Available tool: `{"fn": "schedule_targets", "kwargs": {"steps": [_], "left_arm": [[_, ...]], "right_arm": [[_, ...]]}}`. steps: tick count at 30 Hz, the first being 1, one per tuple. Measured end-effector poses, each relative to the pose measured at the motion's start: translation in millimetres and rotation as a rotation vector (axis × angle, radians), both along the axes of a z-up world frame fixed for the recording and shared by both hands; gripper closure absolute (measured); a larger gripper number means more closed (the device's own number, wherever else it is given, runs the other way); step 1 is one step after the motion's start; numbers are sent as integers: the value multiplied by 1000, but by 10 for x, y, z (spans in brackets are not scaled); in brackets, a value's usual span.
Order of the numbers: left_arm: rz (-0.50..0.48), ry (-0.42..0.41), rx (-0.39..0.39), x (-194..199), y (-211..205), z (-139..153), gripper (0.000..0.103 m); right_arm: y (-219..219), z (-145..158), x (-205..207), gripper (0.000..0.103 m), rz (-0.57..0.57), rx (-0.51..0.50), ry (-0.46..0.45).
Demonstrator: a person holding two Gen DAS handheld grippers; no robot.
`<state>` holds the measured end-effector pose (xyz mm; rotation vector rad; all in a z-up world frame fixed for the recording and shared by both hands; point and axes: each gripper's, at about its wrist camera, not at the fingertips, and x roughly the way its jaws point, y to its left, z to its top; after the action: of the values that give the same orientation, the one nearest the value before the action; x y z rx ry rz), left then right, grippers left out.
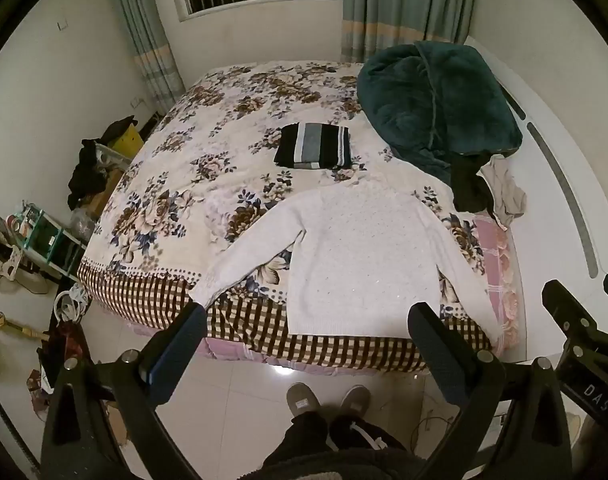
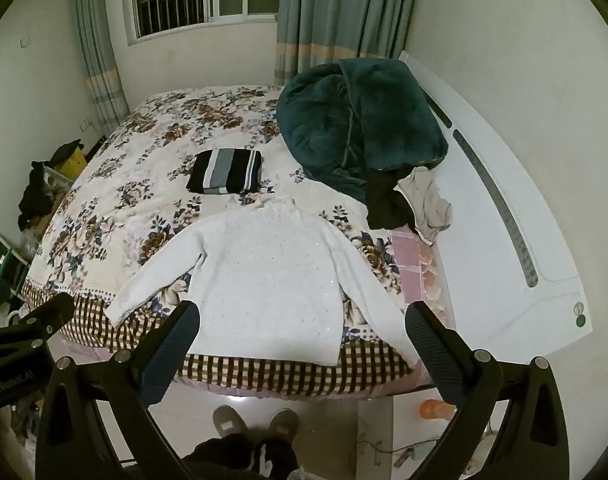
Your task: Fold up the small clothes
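Note:
A white knit sweater (image 1: 356,256) (image 2: 264,280) lies flat on the floral bed cover (image 1: 224,128) (image 2: 136,168), hem toward the near edge and both sleeves spread out. Behind it rests a folded black-and-grey striped garment (image 1: 314,146) (image 2: 226,172). My left gripper (image 1: 308,320) hangs open above the near bed edge, in front of the sweater's hem, with nothing between its fingers. My right gripper (image 2: 304,320) is also open and empty, held over the hem. Each gripper's body shows at the edge of the other's view.
A dark green blanket (image 1: 436,96) (image 2: 364,116) is heaped at the far right, with a black garment (image 2: 388,200) and a beige one (image 2: 428,204) beside it. A white headboard (image 2: 504,208) runs along the right. A person's shoes (image 1: 328,400) stand on the tiled floor. Clutter (image 1: 44,240) lines the left wall.

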<state>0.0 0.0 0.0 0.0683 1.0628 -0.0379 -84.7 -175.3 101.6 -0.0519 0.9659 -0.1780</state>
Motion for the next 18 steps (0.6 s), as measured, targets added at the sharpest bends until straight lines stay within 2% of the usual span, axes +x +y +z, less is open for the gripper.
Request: {"fn": "schedule_targets", "kwargs": {"steps": [18], "left_arm": [[0,6,-9,1,-4,-4,0]], "right_arm": [[-2,6,-4,0,-1,-4,11]]}}
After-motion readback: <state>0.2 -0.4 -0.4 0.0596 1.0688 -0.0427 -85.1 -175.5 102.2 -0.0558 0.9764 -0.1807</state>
